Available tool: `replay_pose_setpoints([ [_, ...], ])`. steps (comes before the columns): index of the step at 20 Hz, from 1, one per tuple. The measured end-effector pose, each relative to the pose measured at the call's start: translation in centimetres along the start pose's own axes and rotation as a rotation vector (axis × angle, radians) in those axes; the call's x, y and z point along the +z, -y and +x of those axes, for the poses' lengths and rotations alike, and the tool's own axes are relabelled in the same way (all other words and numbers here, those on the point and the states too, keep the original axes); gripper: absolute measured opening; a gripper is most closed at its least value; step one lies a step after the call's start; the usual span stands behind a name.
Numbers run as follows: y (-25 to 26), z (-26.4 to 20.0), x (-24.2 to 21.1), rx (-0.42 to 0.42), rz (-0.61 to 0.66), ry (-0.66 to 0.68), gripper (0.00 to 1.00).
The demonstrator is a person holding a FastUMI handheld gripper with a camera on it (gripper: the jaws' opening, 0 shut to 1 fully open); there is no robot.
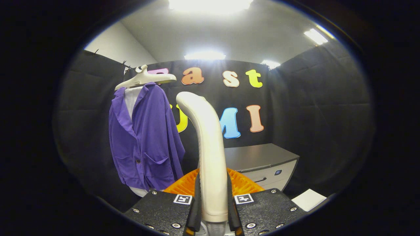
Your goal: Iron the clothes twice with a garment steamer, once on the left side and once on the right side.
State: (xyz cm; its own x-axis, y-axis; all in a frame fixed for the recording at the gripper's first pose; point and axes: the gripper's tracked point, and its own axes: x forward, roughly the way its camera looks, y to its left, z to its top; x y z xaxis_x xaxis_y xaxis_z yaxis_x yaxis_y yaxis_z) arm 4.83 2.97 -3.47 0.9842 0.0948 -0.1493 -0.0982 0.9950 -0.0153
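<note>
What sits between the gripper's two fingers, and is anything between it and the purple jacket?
In the gripper view, the gripper is shut on the cream plastic steamer handle. Nothing lies between that handle and the purple jacket on its hanger.

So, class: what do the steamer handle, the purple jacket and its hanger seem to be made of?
Steamer handle, clamped between the gripper fingers: likely plastic, smooth, glossy cream with highlights. Purple jacket: soft woven fabric, matte, folds and drape. Hanger: probably moulded plastic, off-white, slight sheen.

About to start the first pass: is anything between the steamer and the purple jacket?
Nothing visible stands between them. The gripper is shut on the white steamer handle, and the purple jacket hangs on its hanger beyond the fingers, off to one side, with open space between.
</note>
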Motion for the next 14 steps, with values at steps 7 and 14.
replay_pose_setpoints([
  [7,-2.3,-0.1,0.0,0.000,-0.033,0.011,0.32],
  [14,-4.2,0.2,-2.1,0.012,-0.046,-0.035,0.32],
])
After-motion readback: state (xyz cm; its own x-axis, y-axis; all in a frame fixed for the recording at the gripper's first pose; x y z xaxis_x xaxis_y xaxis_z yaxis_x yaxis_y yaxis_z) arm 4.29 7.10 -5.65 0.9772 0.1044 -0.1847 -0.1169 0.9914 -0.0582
